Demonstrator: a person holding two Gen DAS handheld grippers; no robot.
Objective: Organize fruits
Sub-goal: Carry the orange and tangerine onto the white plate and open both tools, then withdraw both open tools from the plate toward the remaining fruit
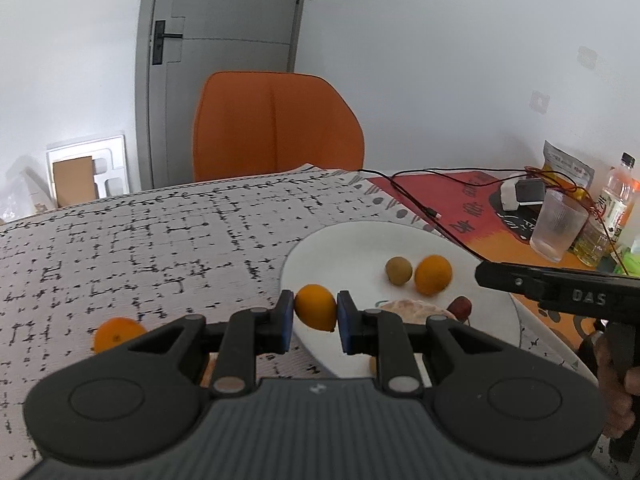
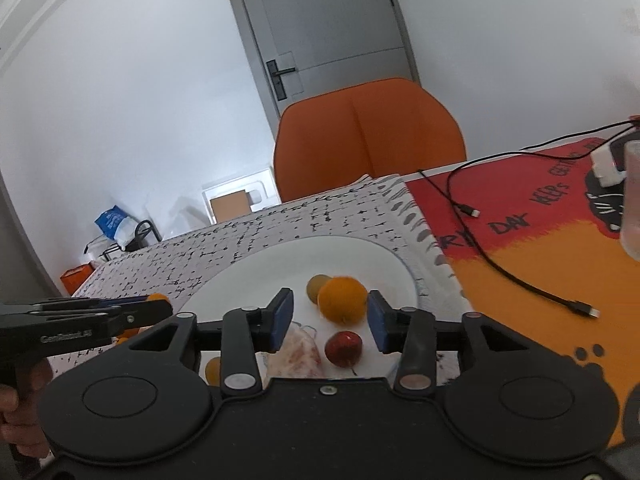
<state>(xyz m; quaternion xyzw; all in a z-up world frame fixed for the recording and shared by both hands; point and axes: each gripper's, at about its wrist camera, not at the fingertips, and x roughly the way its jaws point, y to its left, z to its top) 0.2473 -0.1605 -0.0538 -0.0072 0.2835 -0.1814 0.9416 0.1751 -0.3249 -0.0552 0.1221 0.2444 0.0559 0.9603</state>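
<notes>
The left tongs pinch a small orange just over the near-left rim of the white plate, while the right tongs hover spread above it.

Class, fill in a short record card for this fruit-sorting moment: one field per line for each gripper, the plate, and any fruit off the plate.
left gripper: shut on small orange, at the plate's near edge
right gripper: open, empty, above the plate
white plate: holds orange, greenish-brown fruit, red fruit, pale peeled fruit
off plate: orange on the tablecloth
</notes>
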